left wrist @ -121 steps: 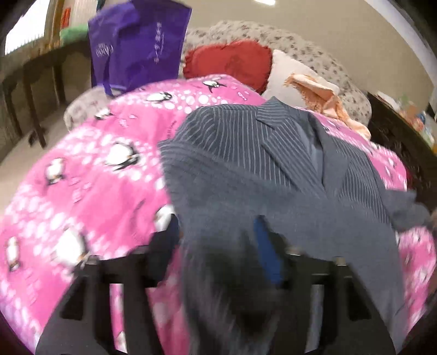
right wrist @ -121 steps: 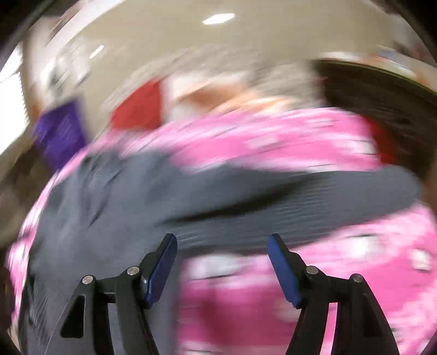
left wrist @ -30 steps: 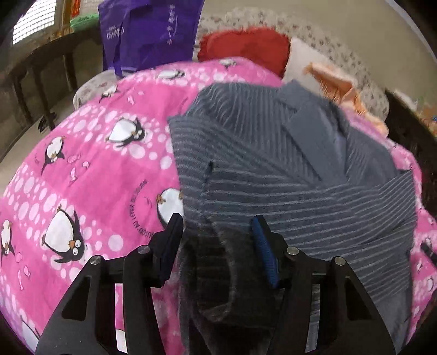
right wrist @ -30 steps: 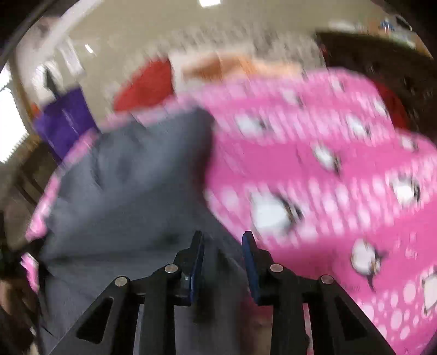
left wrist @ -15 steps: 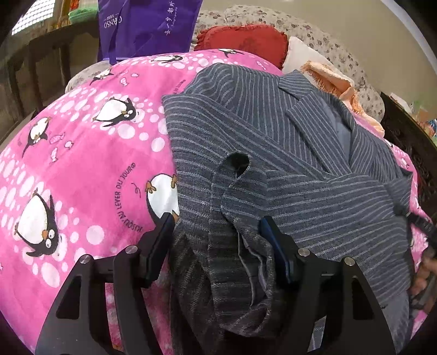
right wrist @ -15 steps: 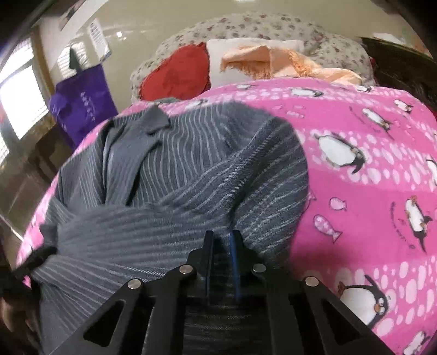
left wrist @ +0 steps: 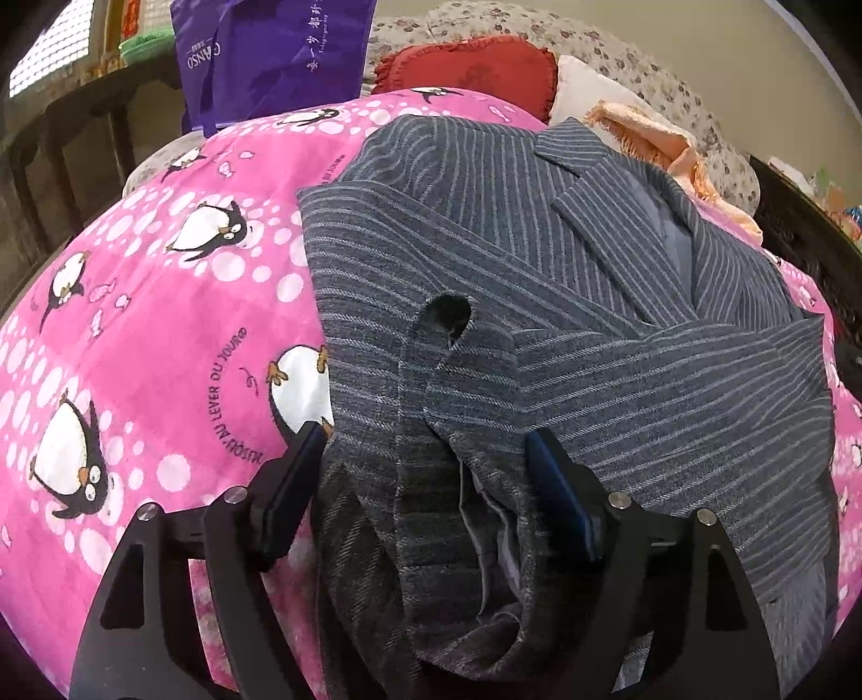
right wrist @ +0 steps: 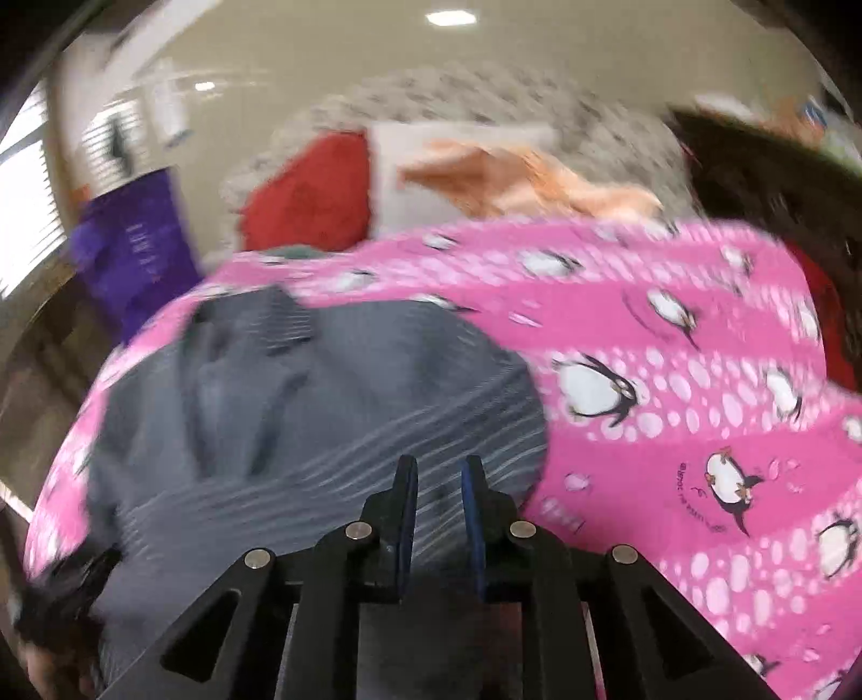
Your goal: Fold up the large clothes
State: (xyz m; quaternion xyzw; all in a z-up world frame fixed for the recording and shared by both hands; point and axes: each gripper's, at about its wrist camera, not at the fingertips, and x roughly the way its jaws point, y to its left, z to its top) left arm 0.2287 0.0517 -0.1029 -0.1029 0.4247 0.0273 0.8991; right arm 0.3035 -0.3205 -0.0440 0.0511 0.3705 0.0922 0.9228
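Grey pinstriped wool jacket [left wrist: 539, 280] — laid front-up on the bed over a pink fleece blanket printed with penguins and white dots [left wrist: 151, 301], lapels open, one sleeve folded across the chest.

Left tool [left wrist: 425, 474] — jaws opening, its blue-padded fingers [left wrist: 560, 501] standing apart on either side of a bunched fold of the jacket's lower part; the pads do not press the cloth, so the fold lies released between them.

Right tool [right wrist: 439, 506] — jaws nearly together and opening slightly above the jacket's striped cloth at its right edge; the view is blurred, and whether cloth is pinched between the pads cannot be told.

Head of the bed — a red cushion [left wrist: 474, 64], a white pillow with an orange fringed cloth [left wrist: 646, 134], and a purple bag with white lettering [left wrist: 269, 48] at the far left.
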